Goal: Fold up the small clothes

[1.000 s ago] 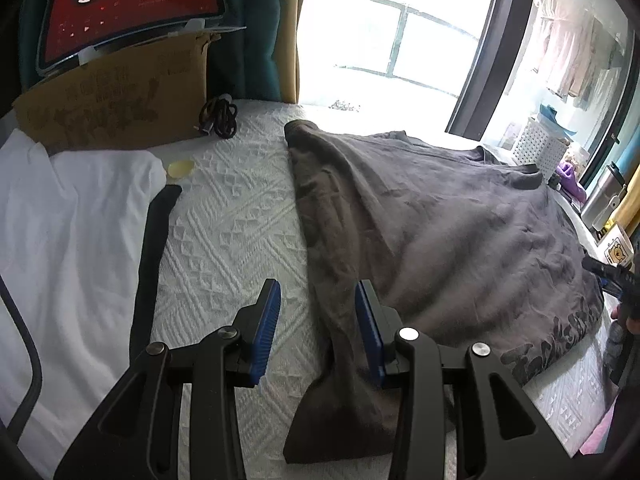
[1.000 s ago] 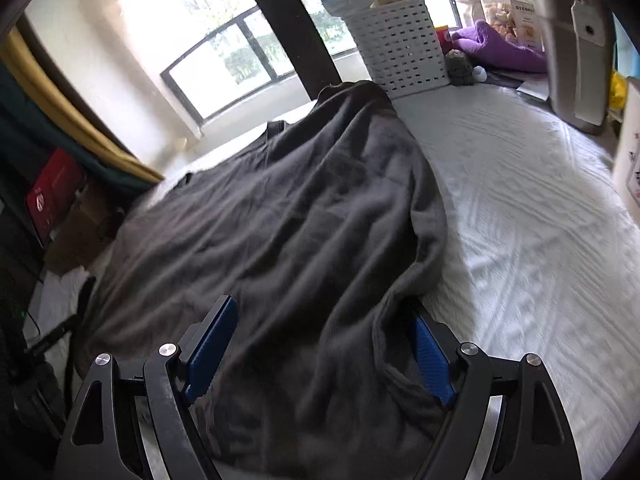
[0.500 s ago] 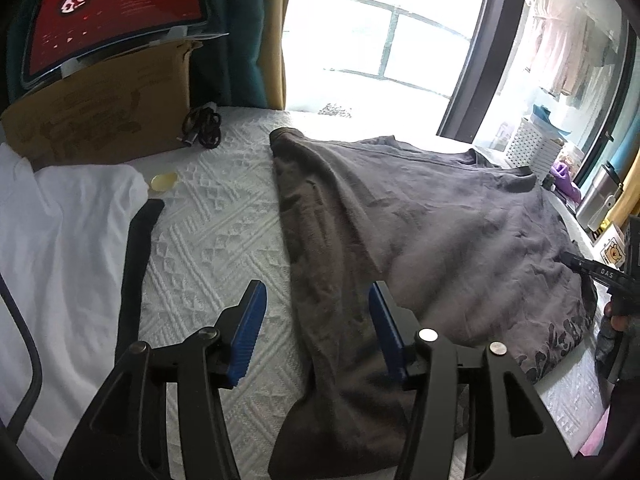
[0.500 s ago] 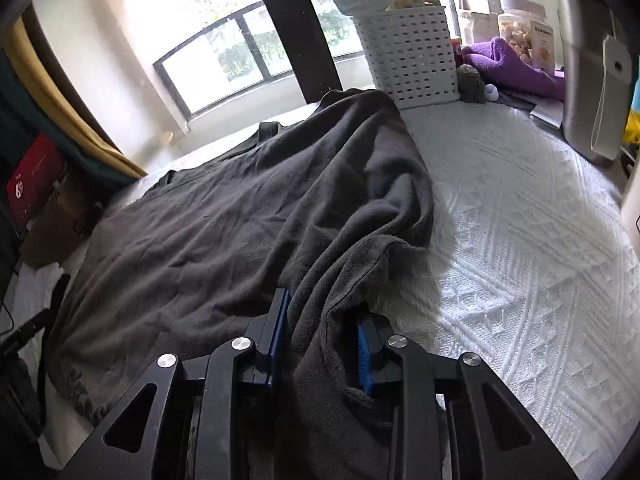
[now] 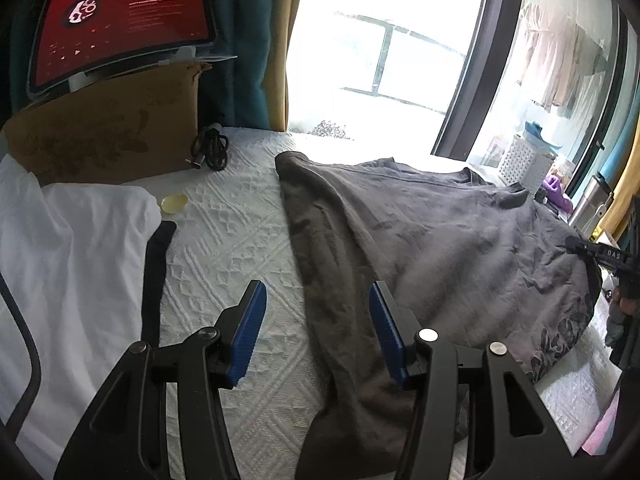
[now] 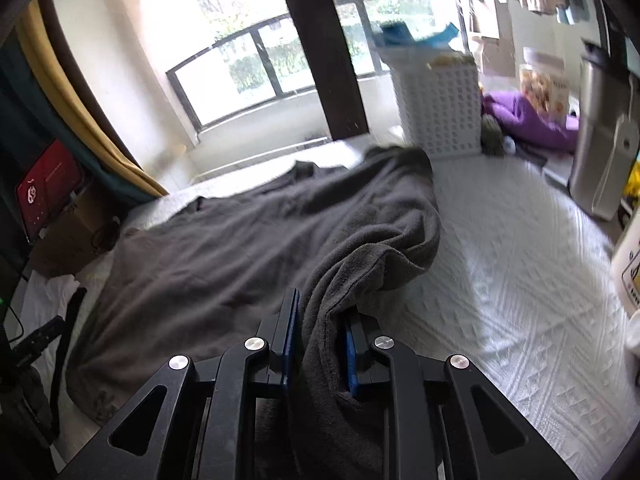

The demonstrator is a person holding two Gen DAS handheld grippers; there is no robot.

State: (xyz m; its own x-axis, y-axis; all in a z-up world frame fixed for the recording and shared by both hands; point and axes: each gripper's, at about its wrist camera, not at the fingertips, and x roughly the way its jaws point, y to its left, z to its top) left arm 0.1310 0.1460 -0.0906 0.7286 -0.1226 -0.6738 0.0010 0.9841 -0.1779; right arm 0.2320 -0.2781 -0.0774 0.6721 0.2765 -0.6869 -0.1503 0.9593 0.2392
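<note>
White quilted bed (image 5: pixel 240 240): right claw (image 6: pixel 318 344) closing on dark grey cotton T-shirt's (image 5: pixel 440 240) near sleeve; left claw (image 5: pixel 316 332) half-wide, empty, so lifting risks lopsided bunching.

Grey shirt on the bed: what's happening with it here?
A person with a gripper in each hand is starting to fold the grey shirt spread on the white bedcover. The right gripper is closing on a bunched edge of it. The left gripper is open over the other edge, gripping nothing yet.
</note>
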